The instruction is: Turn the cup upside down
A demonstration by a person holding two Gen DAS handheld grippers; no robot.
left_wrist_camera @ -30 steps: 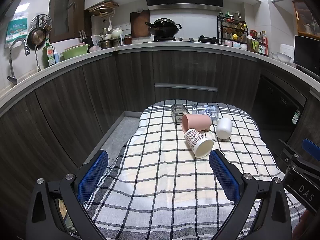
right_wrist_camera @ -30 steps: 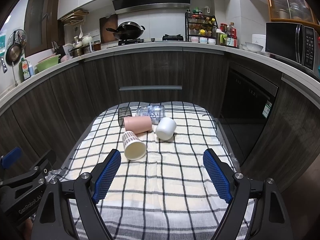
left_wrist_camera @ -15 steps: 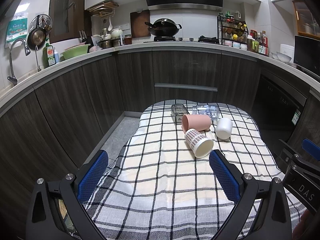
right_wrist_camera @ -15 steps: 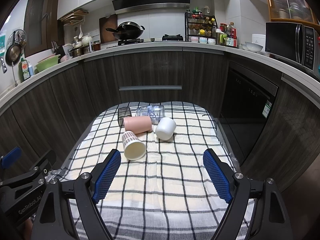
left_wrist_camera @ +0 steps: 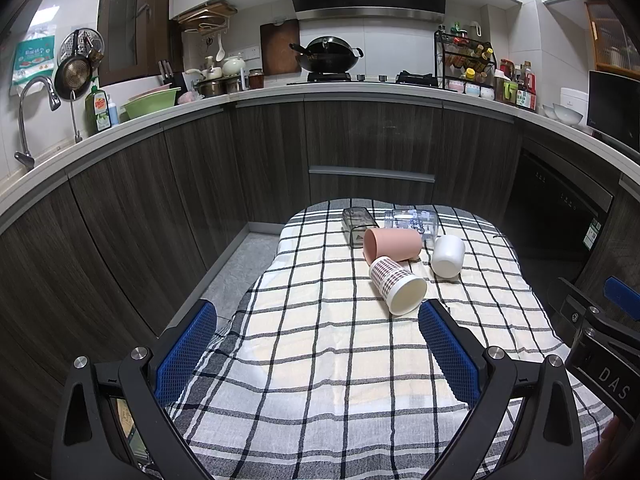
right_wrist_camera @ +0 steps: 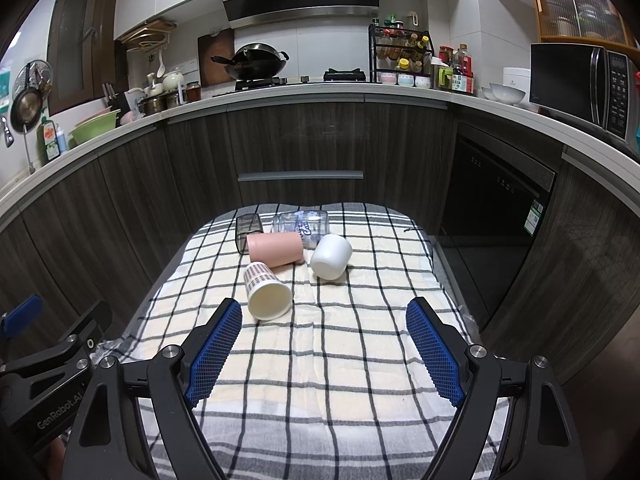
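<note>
Several cups lie on their sides on a checked cloth [left_wrist_camera: 320, 360] over a table. A patterned paper cup [left_wrist_camera: 394, 286] [right_wrist_camera: 266, 290] lies nearest, its mouth toward me. Behind it lie a pink cup [left_wrist_camera: 394, 242] [right_wrist_camera: 276, 249], a white cup [left_wrist_camera: 448, 257] [right_wrist_camera: 331, 257], a dark clear cup [left_wrist_camera: 358, 224] [right_wrist_camera: 248, 229] and a clear printed glass [left_wrist_camera: 412, 222] [right_wrist_camera: 302, 224]. My left gripper [left_wrist_camera: 316, 344] is open and empty, short of the cups. My right gripper [right_wrist_camera: 324, 344] is open and empty, also short of them.
Dark kitchen cabinets [left_wrist_camera: 360, 140] curve around the far side of the table, with a worktop, wok [left_wrist_camera: 328, 56] and spice rack above. A dishwasher front [right_wrist_camera: 500, 184] stands to the right. The floor [left_wrist_camera: 236, 264] lies beyond the table's left edge.
</note>
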